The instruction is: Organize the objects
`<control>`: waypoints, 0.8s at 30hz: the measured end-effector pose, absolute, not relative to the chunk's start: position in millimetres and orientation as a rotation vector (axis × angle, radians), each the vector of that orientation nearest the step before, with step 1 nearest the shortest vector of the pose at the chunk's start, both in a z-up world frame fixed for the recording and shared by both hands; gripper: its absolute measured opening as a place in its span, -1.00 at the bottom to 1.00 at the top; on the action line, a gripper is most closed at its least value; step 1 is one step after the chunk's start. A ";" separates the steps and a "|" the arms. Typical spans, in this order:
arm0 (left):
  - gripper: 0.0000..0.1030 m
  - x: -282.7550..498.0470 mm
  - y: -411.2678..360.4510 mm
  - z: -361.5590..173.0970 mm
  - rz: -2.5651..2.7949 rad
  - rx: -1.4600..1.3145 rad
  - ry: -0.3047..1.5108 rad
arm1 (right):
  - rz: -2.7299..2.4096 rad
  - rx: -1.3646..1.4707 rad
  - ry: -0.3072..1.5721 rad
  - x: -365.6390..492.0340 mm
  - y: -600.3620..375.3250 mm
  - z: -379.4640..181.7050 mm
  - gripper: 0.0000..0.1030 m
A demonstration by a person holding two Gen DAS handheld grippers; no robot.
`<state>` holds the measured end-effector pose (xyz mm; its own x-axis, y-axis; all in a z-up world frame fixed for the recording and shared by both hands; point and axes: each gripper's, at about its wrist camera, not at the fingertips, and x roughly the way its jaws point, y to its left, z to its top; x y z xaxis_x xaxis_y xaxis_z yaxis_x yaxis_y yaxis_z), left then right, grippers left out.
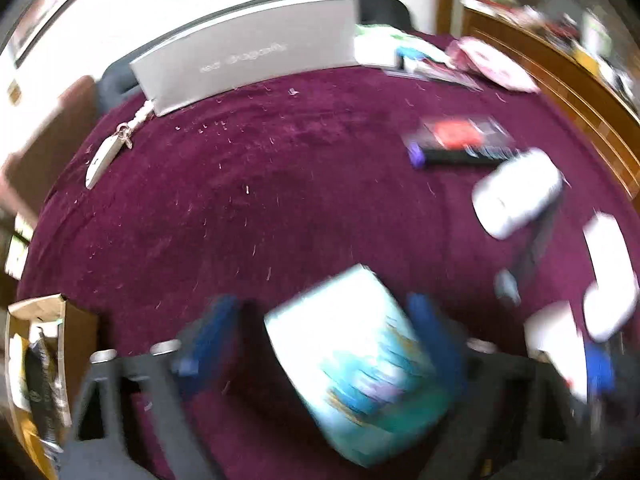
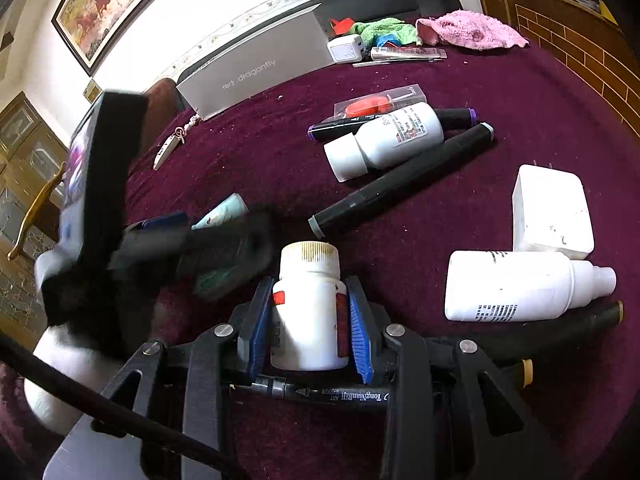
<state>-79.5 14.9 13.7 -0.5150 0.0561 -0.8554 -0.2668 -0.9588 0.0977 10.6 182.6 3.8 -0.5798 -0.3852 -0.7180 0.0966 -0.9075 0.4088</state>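
In the right wrist view my right gripper (image 2: pixel 310 312) is shut on a white pill bottle (image 2: pixel 309 308) with a ribbed cream cap, held upright over the purple cloth (image 2: pixel 280 152). A black marker (image 2: pixel 320 394) lies under its fingers. In the blurred left wrist view a teal and white tube (image 1: pixel 352 360) lies between the blue pads of my left gripper (image 1: pixel 320 336); the jaws stand wide and contact is unclear. The left gripper also shows blurred in the right wrist view (image 2: pixel 192 248), with the tube's tip (image 2: pixel 224 212) beside it.
On the cloth lie white bottles (image 2: pixel 384 140) (image 2: pixel 520 288), black markers (image 2: pixel 400 184), a white block (image 2: pixel 552 212) and a red packet (image 2: pixel 372 106). A grey box (image 2: pixel 256 72) stands at the back with towels (image 2: pixel 468 28). An open carton (image 1: pixel 36 360) sits at left.
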 end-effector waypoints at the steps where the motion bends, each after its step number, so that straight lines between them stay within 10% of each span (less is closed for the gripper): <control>1: 0.03 -74.5 7.6 17.4 2.533 -1.454 0.310 | -2.527 1.265 -0.478 10.3 182.9 3.9 -0.37; 16: 0.71 -40.5 -34.2 8.2 2.711 -1.386 0.187 | -2.547 1.240 -0.473 9.5 182.2 4.7 -0.37; 18: 0.66 -40.1 -39.3 8.5 2.664 -1.407 0.139 | -2.556 1.234 -0.460 9.9 180.9 4.8 -0.37; 20: -0.18 -33.9 -38.8 11.4 2.621 -1.374 0.160 | -2.563 1.229 -0.447 10.2 179.8 4.8 -0.37; 24: -0.21 -7.3 -50.8 22.9 2.575 -1.323 0.068 | -2.584 1.225 -0.403 11.1 175.6 5.2 -0.37</control>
<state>-7.3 -50.8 22.9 -0.5586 0.1952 -0.8061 -0.2372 -0.9689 -0.0702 11.1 175.6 5.2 -0.6139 -0.3412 -0.7118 0.1084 -0.9296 0.3522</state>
